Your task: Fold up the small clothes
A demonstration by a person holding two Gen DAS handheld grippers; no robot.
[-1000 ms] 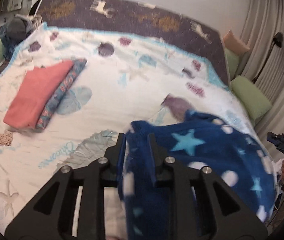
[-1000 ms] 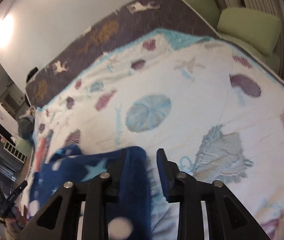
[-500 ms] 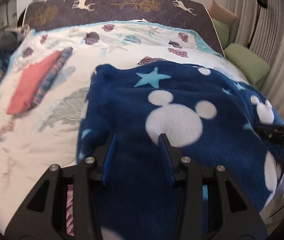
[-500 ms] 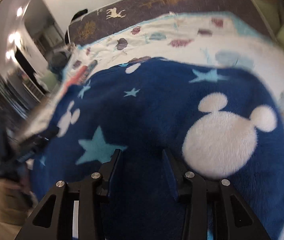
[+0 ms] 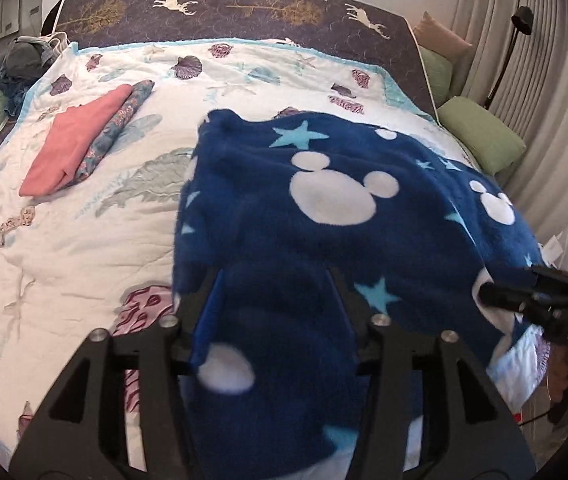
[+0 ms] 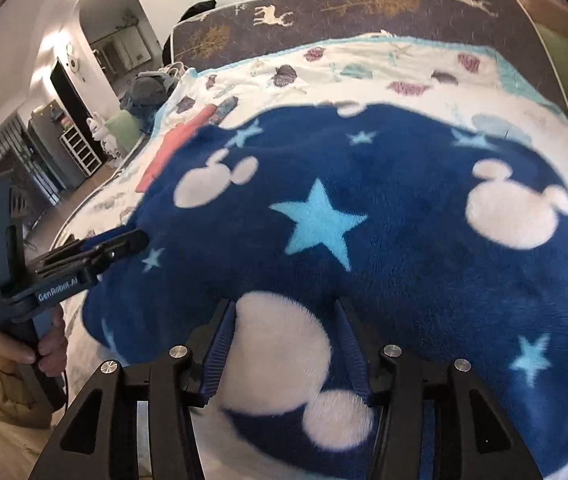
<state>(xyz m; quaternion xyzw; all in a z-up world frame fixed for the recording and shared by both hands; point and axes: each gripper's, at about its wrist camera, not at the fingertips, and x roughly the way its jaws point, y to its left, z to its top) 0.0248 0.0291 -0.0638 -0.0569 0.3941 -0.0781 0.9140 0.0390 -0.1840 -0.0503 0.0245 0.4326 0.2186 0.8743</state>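
Nearest the left gripper (image 5: 274,312), the near edge of the dark blue fleece garment patterned with white mouse-head shapes and pale blue stars (image 5: 335,216) is seen lying between the jaws, which are opening; the pads are no longer pressed on the cloth, so the garment appears to be let go rather than held. The same is seen at the right gripper (image 6: 287,350), whose jaws are also opening with a white patch of the fleece between them and no pinch on it. The two grippers are set at the garment's near edge, one toward each side, which is judged to suit spreading the piece flat before a fold is made. Each gripper is caught in the other's view at the fleece's side edge, the left one held by a person's hand (image 6: 50,346). Just ahead of the jaws the garment is laid out across the bed covered by a white quilt printed with shells and feathers (image 5: 76,248). Farther off, ahead and to the left of the left jaws, a folded coral-pink cloth (image 5: 70,144) is laid on a folded patterned blue cloth (image 5: 118,130), presumably finished pieces set aside. Beyond everything, the dark mattress edge printed with deer and trees (image 5: 240,8) is seen.
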